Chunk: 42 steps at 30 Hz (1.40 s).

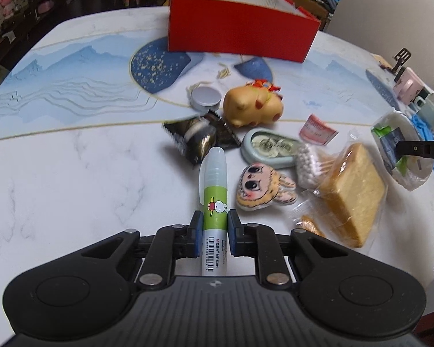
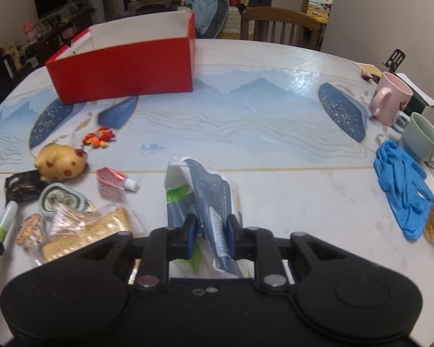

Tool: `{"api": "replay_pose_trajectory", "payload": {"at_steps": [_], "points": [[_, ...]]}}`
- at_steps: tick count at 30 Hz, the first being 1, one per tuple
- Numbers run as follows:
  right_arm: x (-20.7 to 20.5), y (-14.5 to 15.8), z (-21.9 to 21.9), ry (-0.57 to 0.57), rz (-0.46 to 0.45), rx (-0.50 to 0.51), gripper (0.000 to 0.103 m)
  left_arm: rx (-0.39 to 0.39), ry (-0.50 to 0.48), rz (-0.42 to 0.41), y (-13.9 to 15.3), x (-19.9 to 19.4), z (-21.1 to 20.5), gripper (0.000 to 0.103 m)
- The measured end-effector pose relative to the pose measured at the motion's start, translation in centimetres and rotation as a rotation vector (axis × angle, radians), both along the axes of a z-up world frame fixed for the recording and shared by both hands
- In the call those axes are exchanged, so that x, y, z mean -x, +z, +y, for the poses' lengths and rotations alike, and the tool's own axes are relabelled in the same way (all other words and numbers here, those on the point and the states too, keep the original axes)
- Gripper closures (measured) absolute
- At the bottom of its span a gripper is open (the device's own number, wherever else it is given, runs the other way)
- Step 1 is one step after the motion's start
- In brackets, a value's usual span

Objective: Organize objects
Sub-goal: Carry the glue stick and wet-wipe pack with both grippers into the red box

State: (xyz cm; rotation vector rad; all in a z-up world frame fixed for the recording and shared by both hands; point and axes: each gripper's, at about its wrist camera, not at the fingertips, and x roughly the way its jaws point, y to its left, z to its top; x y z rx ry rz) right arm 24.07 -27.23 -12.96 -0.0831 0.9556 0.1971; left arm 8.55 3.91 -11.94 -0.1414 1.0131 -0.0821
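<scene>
While the left claw (image 1: 214, 228) clamps a glue stick (image 1: 213, 202) pointing ahead toward the box (image 1: 240, 33), the right claw (image 2: 209, 232) pinches a wipes pack (image 2: 202, 199), its pads (image 2: 191, 235) pressing both sides.

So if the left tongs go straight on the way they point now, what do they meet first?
Probably the dark snack packet: the glue stick held in the left tongs has its cap nearly at the packet's edge. Depth is unclear, so it may pass just above.

A green and white glue stick (image 1: 213, 199) points at the open red box (image 1: 240, 33) across the table
</scene>
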Motion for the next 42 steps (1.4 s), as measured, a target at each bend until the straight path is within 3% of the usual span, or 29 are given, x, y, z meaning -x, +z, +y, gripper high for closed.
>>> {"api": "replay_pose_trajectory", "payload": {"at_steps": [9,15,23,27,42], "points": [[-0.7,2.7,0.9,0.044,-0.015,-0.066,0.082,0.037,0.006,-0.073,3.2,-1.9,0.1,0.087],[-3.5,5.5,1.8,0.098,-0.054,-0.101,0.082,0.047,-0.01,-0.13,5.9,-5.1,0.1,0.087],[-8.6,9.7,3.8,0.154,-0.107,-0.161,0.082,0.038,-0.018,-0.141,8.5,-10.6,0.5,0.087],[-11.2,11.0,5.5,0.183,-0.154,-0.128,0.082,0.027,-0.027,-0.143,9.5,-13.8,0.5,0.087],[-22.9,12.0,11.1,0.258,-0.175,-0.114,0.082,-0.045,-0.038,-0.137,12.2,-27.3,1.1,0.087]]}}
